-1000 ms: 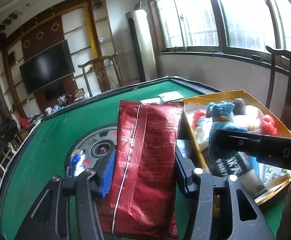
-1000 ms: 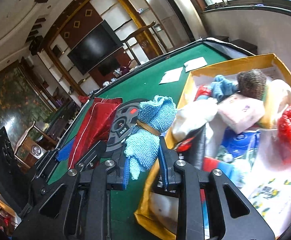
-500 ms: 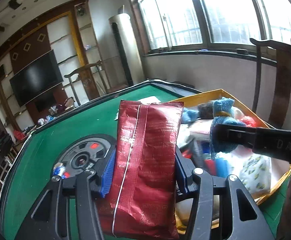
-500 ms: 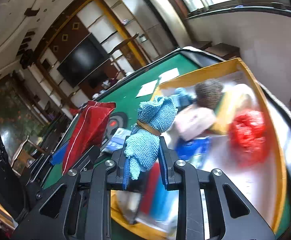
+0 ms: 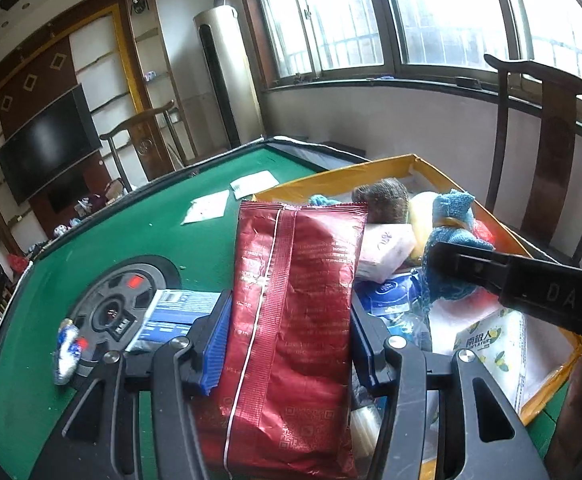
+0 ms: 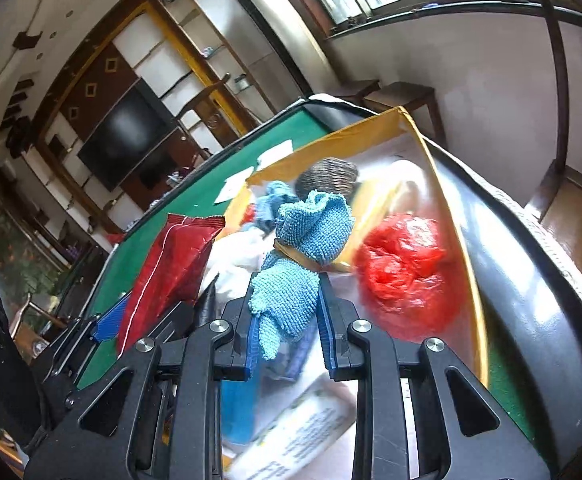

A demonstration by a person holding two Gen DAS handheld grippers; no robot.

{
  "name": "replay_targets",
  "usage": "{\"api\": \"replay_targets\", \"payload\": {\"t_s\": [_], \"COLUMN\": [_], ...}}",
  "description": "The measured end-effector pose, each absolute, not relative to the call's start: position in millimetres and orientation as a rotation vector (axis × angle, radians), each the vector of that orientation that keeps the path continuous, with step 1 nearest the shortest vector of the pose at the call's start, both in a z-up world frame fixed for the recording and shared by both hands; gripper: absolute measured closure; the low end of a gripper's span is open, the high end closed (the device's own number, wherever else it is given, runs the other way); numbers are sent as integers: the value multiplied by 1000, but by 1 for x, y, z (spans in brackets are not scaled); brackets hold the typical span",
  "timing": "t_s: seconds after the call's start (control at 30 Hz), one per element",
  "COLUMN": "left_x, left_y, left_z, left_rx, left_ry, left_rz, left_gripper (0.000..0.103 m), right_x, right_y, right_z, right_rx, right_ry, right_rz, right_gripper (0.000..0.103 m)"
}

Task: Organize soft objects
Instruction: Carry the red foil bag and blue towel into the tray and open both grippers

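Left wrist view: two soft things are carried over the box (image 5: 419,159), ready to be dropped in.

One red pouch (image 5: 291,320) is pinched upright by the left hand-held gripper (image 5: 287,344) at the box's near edge; one blue cloth (image 6: 295,276), tied with a band, is pinched by the right hand-held gripper (image 6: 289,340) above the box's contents, near one red bag (image 6: 403,272). Next, it seems, each must be lowered and released inside the box on the desk (image 5: 91,248).

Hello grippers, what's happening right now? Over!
Left gripper shut on red packet. Right gripper shut on blue cloth. Both over yellow box, already crowded.
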State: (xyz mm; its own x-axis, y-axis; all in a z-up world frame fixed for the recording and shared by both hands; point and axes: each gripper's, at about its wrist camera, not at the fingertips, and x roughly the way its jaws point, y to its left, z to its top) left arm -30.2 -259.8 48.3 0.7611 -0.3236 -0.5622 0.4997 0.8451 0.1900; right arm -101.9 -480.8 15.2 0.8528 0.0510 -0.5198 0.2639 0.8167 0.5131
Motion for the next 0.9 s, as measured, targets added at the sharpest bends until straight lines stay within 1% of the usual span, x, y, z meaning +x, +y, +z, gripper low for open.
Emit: {"api": "replay_targets", "payload": {"t_s": [0.4, 0.83, 0.9], "left_x": [-32, -33, -33], "left_y": [-277, -281, -282], "left_z": [39, 34, 34], "left_rx": [358, 367, 370], "left_ry": [547, 533, 531], "left_rz": [-484, -500, -502], "left_gripper": [49, 47, 47], "right_x": [-92, -86, -86], "right_y": [-479, -470, -470], "right_z": [7, 8, 8], "right_rx": [589, 550, 554], "right_ry": [605, 621, 619], "right_rz": [-180, -218, -218], "right_gripper": [79, 79, 77]}}
